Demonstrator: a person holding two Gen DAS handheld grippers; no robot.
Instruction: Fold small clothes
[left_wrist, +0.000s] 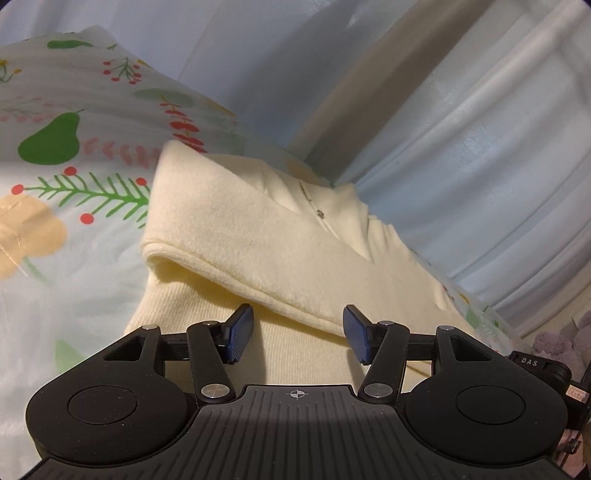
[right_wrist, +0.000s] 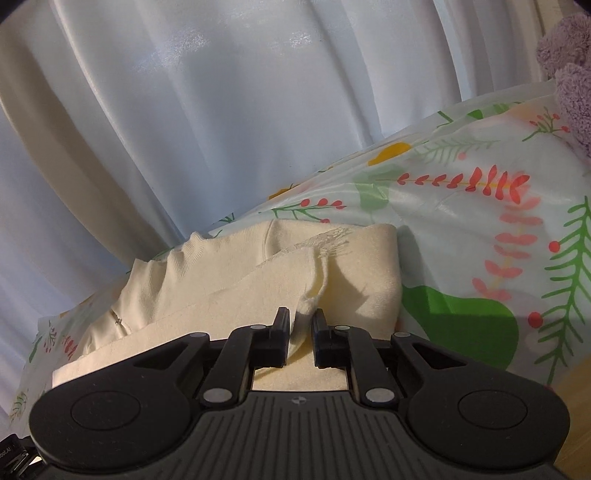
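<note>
Your cream garment (left_wrist: 258, 236) lies on the floral-print cover (left_wrist: 74, 155) with one flap already laid across its body, so the fold looks begun but not finished. Your right gripper (right_wrist: 300, 332) pinches a ridge of that cream cloth, while your left gripper (left_wrist: 298, 334) hangs with jaws apart over the ribbed part, gripping nothing. Pale curtains (right_wrist: 221, 110) hang behind, and a purple fluffy thing (right_wrist: 569, 66) sits at the cover's far edge.

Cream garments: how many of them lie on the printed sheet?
1. A single cream sweater lies partly folded on the fruit-and-leaf printed sheet, in front of the pale curtain. The right gripper pinches a fold of it. More clothes may lie outside both views.
</note>
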